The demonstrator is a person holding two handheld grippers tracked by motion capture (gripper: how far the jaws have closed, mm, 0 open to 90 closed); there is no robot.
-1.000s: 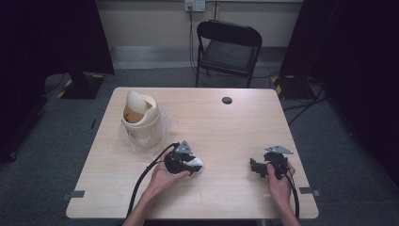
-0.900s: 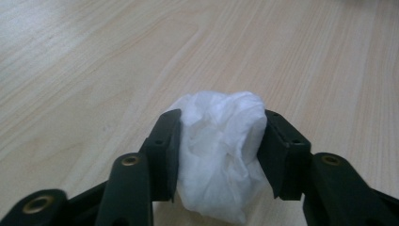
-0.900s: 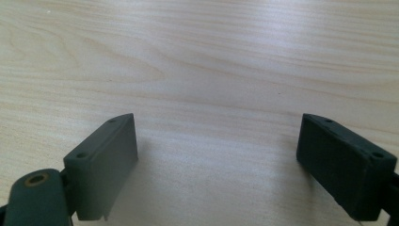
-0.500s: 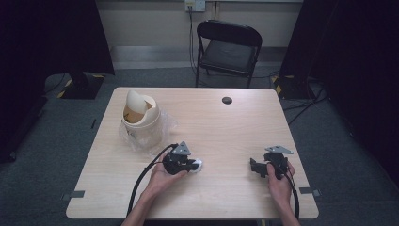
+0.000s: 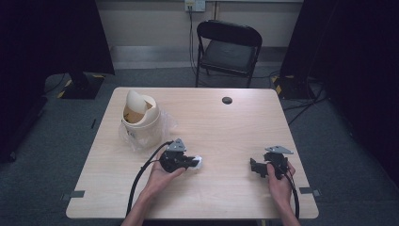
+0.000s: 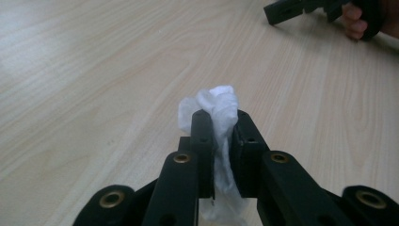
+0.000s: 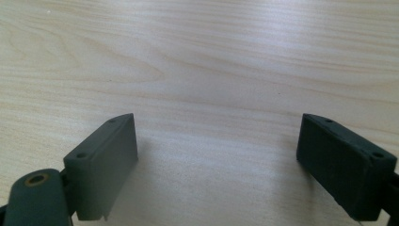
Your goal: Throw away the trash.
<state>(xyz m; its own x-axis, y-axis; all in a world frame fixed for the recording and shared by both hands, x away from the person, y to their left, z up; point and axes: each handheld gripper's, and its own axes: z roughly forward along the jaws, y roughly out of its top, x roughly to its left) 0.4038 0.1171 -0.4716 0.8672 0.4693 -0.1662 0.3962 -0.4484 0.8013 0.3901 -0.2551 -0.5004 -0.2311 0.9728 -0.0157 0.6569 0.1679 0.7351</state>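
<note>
A crumpled white tissue [image 6: 216, 101] is pinched between the two black jaws of my left gripper [image 6: 220, 123], which is shut on it just above the wooden table [image 5: 226, 132]. From above, the left gripper [image 5: 193, 163] lies near the table's front middle, and the tissue [image 5: 198, 163] pokes out at its tip. My right gripper [image 5: 254, 167] rests at the front right, pointing left. Its jaws stand wide apart in the right gripper view, so the right gripper [image 7: 216, 141] is open over bare wood. The right gripper [image 6: 291, 9] also appears far off in the left gripper view.
A cream swing-lid bin [image 5: 139, 115] wrapped in clear plastic stands at the table's back left. A small black round disc [image 5: 227, 100] lies near the far edge. A black chair [image 5: 229, 44] stands beyond the table.
The left gripper has shifted slightly and its jaws have drawn in on the white tissue. The right gripper has kept still.
</note>
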